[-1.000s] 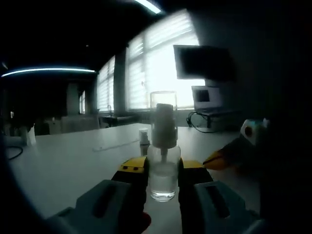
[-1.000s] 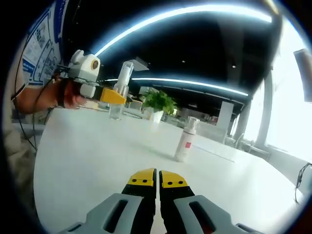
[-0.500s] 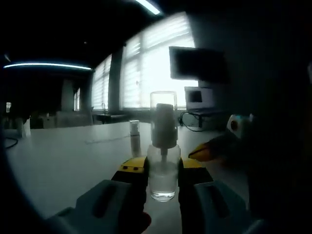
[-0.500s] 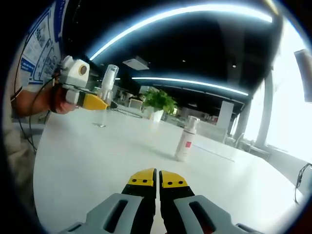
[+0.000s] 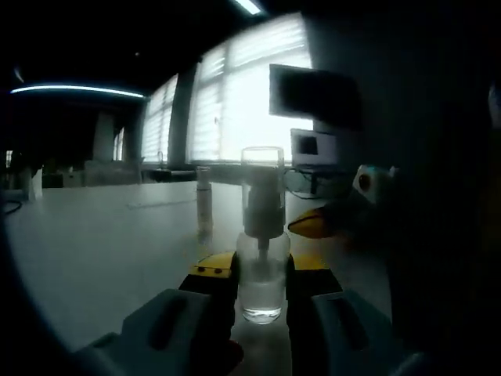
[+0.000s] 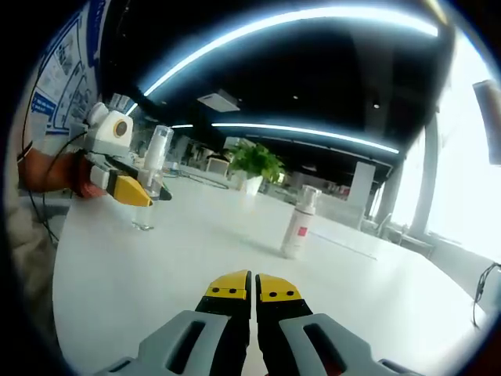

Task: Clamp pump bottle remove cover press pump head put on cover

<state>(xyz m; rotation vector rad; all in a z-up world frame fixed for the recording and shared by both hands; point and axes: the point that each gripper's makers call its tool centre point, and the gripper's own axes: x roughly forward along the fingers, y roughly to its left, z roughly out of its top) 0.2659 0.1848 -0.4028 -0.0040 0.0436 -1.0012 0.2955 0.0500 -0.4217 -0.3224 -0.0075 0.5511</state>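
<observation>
The left gripper [image 5: 261, 274] holds the clear pump bottle [image 5: 261, 235] clamped between its jaws at the lower body, the transparent cover [image 5: 262, 168] still seated over the pump head. Over the last second it has carried the bottle down and nearer: in the right gripper view the left gripper [image 6: 133, 190] now sits low at the left of the white table [image 6: 235, 258], with the bottle's base at or just above the surface, where a second ago it hung higher. The right gripper [image 6: 252, 288] rests near the table with its jaws closed together on nothing, unmoved. A second white pump bottle [image 6: 299, 223] stands further off. The clamping step looks done; removing the cover comes next, likely by the right gripper.
</observation>
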